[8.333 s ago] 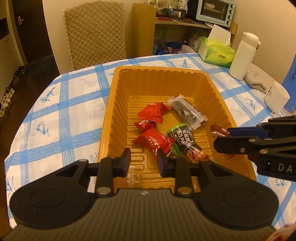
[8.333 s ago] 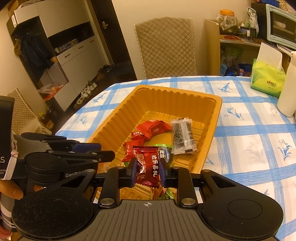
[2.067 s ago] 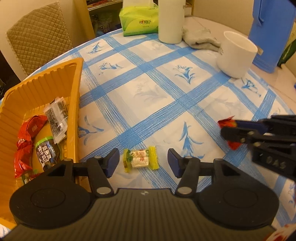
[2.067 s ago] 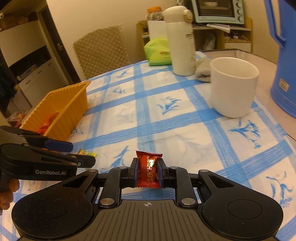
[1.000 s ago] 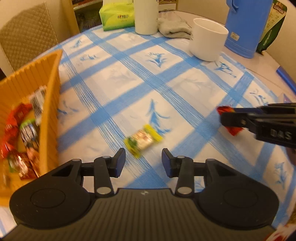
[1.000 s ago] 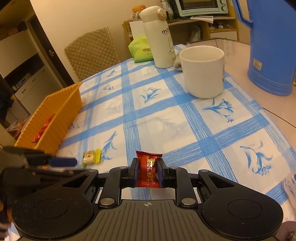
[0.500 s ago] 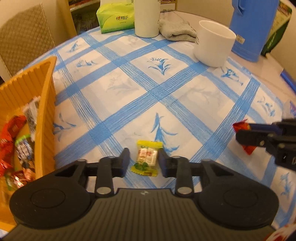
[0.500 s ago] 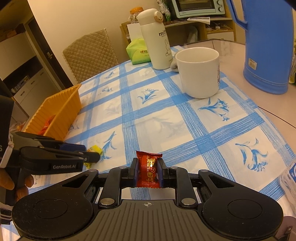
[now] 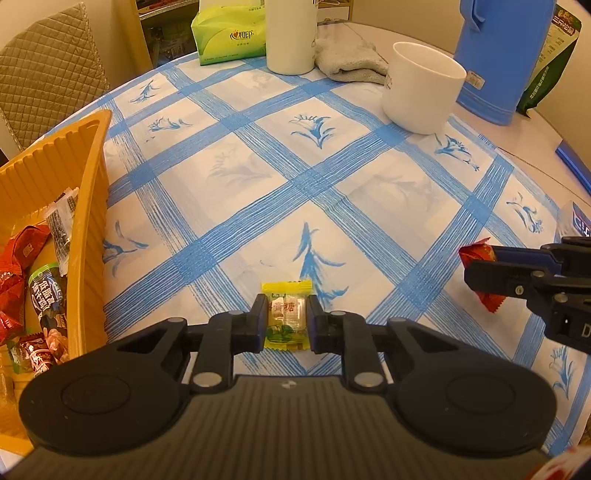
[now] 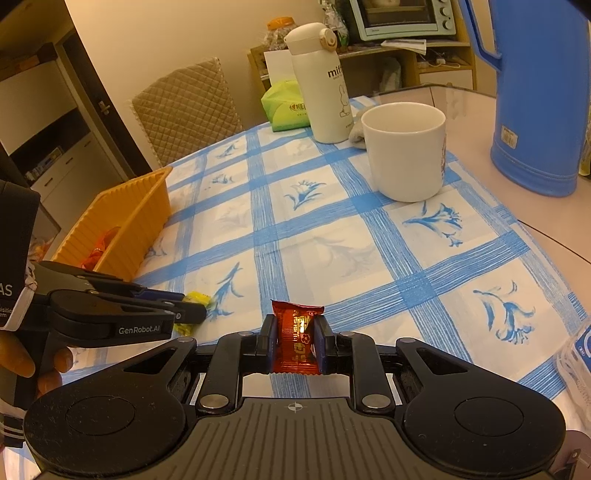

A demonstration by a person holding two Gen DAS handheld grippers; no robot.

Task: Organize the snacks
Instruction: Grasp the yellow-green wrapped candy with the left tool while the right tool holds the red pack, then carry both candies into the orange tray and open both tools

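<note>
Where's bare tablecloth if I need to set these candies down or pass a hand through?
Bare cloth runs between the orange tray and white mug, ahead of both candies. Crowded at the far edge: tissue pack, flask, grey cloth, blue jug.

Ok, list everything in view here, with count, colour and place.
Ribbed plastic tray: one, orange, table's left; wrapped snacks inside.
Yellow wrapped candy: one, between the left gripper's pads.
Red wrapped candy: one, in the right gripper.
Ceramic mug: one, white, far right.
Tissue pack: one, green, far edge.
Flask: one, white, beside tissues.
Jug: one, blue, right.
Checked tablecloth: one, blue-white.
Left gripper: black, just closed.
Right gripper: black, shut.
</note>
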